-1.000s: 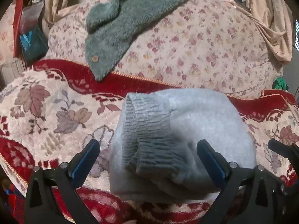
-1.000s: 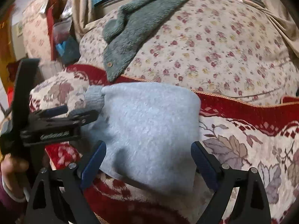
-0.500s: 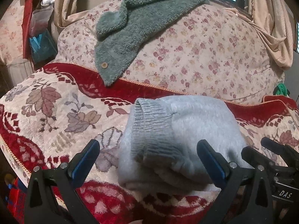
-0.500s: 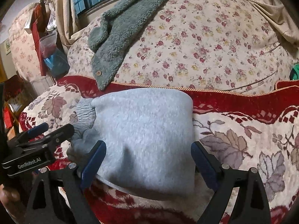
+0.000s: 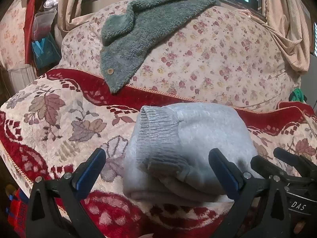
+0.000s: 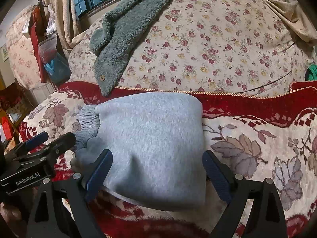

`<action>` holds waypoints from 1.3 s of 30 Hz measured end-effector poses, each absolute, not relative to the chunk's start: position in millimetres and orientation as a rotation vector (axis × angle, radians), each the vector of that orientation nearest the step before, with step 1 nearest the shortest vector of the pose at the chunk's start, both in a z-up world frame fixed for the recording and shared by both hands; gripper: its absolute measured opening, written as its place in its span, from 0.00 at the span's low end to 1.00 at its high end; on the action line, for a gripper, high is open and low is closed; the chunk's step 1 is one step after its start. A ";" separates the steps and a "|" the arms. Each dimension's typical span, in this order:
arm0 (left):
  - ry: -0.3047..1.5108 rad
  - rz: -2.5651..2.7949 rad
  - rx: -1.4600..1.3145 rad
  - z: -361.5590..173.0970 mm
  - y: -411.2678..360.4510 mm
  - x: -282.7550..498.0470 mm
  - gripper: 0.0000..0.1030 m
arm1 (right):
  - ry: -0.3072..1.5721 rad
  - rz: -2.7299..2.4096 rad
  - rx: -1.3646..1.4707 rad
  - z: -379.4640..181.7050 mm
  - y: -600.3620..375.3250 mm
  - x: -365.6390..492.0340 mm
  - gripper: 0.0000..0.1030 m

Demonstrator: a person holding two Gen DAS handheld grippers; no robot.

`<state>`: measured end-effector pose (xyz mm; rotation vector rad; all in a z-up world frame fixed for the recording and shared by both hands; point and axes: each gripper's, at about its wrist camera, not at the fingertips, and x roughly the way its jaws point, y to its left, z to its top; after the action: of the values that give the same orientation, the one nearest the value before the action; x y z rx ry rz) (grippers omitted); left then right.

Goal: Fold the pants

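Left wrist view
- Left gripper point(image 5: 157, 170): jaws wide apart, holding nothing; blue pads flank the near end of the pants.
- Pants point(image 5: 198, 136): grey, folded into a compact stack, lying on the blanket point(image 5: 59, 119) towards its near edge; ribbed cuff point(image 5: 158, 127) faces left, with layered edges showing at the front.
- Right gripper point(image 5: 281, 158): enters at the lower right, fingers beside the right end of the pants; the gap between its fingers is not readable from here.
- Towel point(image 5: 138, 31): green, fluffy, draped over the floral cushion point(image 5: 218, 59) behind the blanket's far edge.

Right wrist view
- Right gripper point(image 6: 156, 170): jaws wide apart, empty; the pads straddle the near edge of the pants point(image 6: 150, 138) without clamping.
- Pants: flat top face, cuff point(image 6: 87, 121) at the left, far edge close to the blanket's point(image 6: 257, 148) red border.
- Left gripper point(image 6: 53, 138): at the left, tips just beside the cuff; contact cannot be judged.
- Towel point(image 6: 122, 39): its tip hangs to the blanket's far edge, near the pants' far left corner.
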<state>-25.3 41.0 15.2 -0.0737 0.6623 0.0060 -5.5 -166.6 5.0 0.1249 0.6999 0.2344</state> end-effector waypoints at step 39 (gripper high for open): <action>1.068 -0.529 -0.536 -90.4 100.6 106.7 0.86 | 0.953 0.707 0.825 -100.6 -246.8 100.0 0.89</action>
<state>106.7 100.6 -90.4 -0.5360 1.0680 -0.5288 100.0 -246.8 -100.6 0.8252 0.9530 0.7070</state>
